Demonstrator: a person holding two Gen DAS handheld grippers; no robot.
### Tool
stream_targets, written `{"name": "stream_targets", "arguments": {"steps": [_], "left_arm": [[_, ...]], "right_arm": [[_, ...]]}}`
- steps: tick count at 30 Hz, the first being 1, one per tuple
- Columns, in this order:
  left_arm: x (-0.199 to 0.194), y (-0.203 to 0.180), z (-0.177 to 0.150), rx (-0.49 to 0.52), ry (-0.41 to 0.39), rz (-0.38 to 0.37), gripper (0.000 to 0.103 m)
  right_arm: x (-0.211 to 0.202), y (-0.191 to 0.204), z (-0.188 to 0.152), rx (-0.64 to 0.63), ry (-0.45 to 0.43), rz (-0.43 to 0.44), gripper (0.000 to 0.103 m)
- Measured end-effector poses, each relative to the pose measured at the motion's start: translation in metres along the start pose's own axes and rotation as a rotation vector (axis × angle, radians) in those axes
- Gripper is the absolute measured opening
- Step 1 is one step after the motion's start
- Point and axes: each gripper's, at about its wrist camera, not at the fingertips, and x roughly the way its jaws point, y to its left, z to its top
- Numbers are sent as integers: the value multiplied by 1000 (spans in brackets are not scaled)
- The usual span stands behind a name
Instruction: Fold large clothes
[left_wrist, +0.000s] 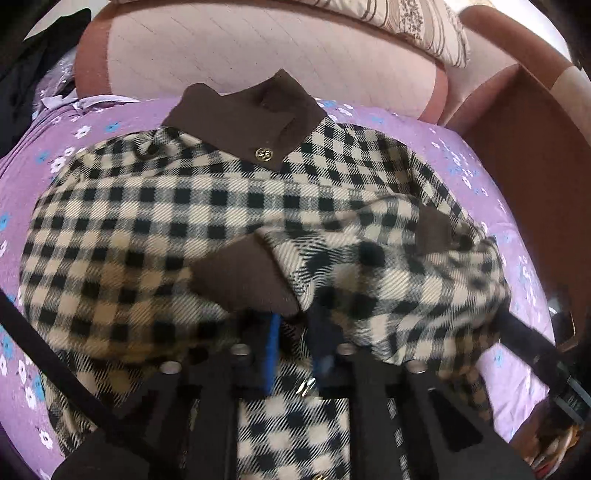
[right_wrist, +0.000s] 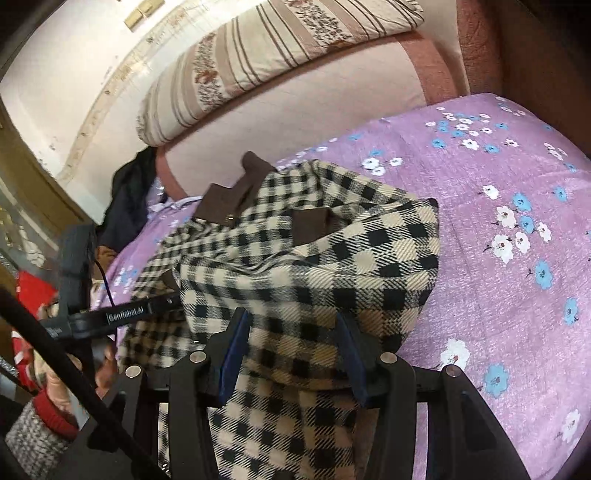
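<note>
Our left tongs (left_wrist: 295, 325) are pinched nearly shut on the checked coat (left_wrist: 166, 221) by a brown cuff (left_wrist: 240, 273); our right tongs (right_wrist: 291, 347) stand half wide with a thick fold of the same coat between them, and we cannot tell whether the pads press on it. We judge both hold the hem end to carry it toward the brown collar (left_wrist: 251, 114). One coat, two cuffs showing, one gold button (left_wrist: 264, 155), on the purple floral bed (right_wrist: 498, 184)
</note>
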Motion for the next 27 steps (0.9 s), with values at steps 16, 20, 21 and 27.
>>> {"name": "stream_targets", "arguments": {"steps": [16, 20, 21, 27], "left_arm": [[-91, 126, 6, -272, -170, 153, 10], [-67, 147, -7, -327, -130, 196, 13], [-65, 151, -10, -350, -129, 191, 15], [-97, 163, -24, -398, -199, 161, 50]], "right_arm": [[-4, -14, 5, 51, -38, -50, 53], [2, -7, 3, 20, -34, -76, 53], [2, -5, 3, 13, -35, -83, 53], [-1, 9, 0, -62, -52, -124, 53]]}}
